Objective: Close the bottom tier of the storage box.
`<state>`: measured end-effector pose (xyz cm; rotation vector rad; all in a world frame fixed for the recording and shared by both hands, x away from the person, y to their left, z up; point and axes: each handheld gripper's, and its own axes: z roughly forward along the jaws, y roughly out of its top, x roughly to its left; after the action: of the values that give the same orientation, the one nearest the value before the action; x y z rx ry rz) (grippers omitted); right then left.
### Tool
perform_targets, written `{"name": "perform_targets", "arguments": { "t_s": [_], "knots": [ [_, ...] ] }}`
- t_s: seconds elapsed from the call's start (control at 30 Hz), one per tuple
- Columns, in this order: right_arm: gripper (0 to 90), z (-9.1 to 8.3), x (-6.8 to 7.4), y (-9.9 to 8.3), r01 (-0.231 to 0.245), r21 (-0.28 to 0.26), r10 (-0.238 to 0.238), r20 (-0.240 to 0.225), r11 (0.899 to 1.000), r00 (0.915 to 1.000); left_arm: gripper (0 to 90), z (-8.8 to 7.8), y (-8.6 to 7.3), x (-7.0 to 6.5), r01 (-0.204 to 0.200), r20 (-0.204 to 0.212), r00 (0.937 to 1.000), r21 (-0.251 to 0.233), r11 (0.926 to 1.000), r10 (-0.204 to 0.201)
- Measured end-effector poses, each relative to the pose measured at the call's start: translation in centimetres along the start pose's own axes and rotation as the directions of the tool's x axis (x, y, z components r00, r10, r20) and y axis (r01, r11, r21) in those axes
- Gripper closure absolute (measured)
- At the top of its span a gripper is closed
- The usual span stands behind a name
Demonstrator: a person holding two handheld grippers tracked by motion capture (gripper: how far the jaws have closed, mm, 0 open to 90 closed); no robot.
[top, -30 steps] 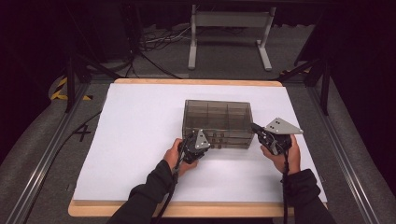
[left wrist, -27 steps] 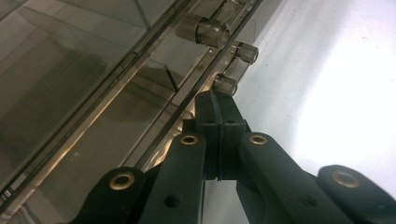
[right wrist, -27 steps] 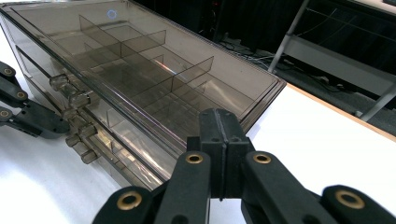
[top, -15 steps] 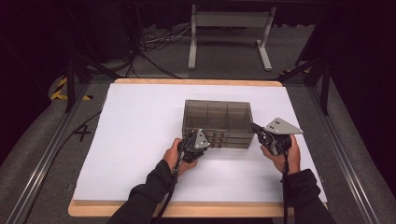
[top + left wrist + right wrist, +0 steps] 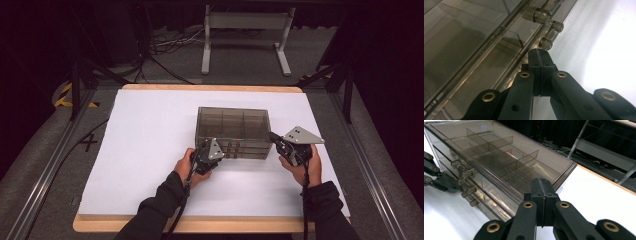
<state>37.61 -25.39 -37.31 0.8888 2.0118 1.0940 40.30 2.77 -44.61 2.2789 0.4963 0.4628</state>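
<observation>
While the white table spreads wide beneath everything, the smoked clear drawer box sits near its middle and serves as the landmark: a low cabinet of stacked drawers with a divided top tray, its knobbed front facing the person. Both hands wait at that front, probably so that one tool can steady the cabinet while the other works a drawer. At the box's front left corner the left gripper has its jaws pressed flat together, holding nothing, the tip just short of the drawer knobs. At the front right corner the right gripper is likewise clamped tight on nothing, pointing along the top edge. Compared with the earlier high view, nothing differs: box, hands and both tools lie where they lay.
</observation>
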Motion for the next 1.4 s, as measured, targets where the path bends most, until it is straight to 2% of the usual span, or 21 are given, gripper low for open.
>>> {"name": "perform_targets", "arguments": {
  "t_s": [0.53, 0.73, 0.87, 1.4],
  "knots": [
    [88.4, -0.3, 0.2, 0.1, 0.021, 0.012, -0.022, 0.007, 1.000, 0.9997, 87.4, -0.8, 0.0, -0.3, -0.021, 0.014, 0.9997, 0.007, 0.9997, 0.021],
    [86.4, -0.5, 0.4, 0.3, 0.035, 0.022, -0.035, 0.008, 0.999, 0.9993, 85.2, -1.0, 0.1, -0.9, -0.058, 0.007, 0.9983, 0.021, 0.9981, 0.058],
    [85.1, -0.7, 0.4, 0.4, 0.040, 0.027, -0.040, 0.001, 0.999, 0.9992, 84.1, -1.3, 0.1, -1.0, -0.067, 0.001, 0.9978, 0.023, 0.9975, 0.067],
    [80.1, -1.9, 0.9, 0.4, 0.074, 0.039, -0.074, -0.021, 0.996, 0.9971, 78.2, -4.1, -0.5, -0.4, -0.064, -0.016, 0.9978, -0.017, 0.9978, 0.064]
  ]
}}
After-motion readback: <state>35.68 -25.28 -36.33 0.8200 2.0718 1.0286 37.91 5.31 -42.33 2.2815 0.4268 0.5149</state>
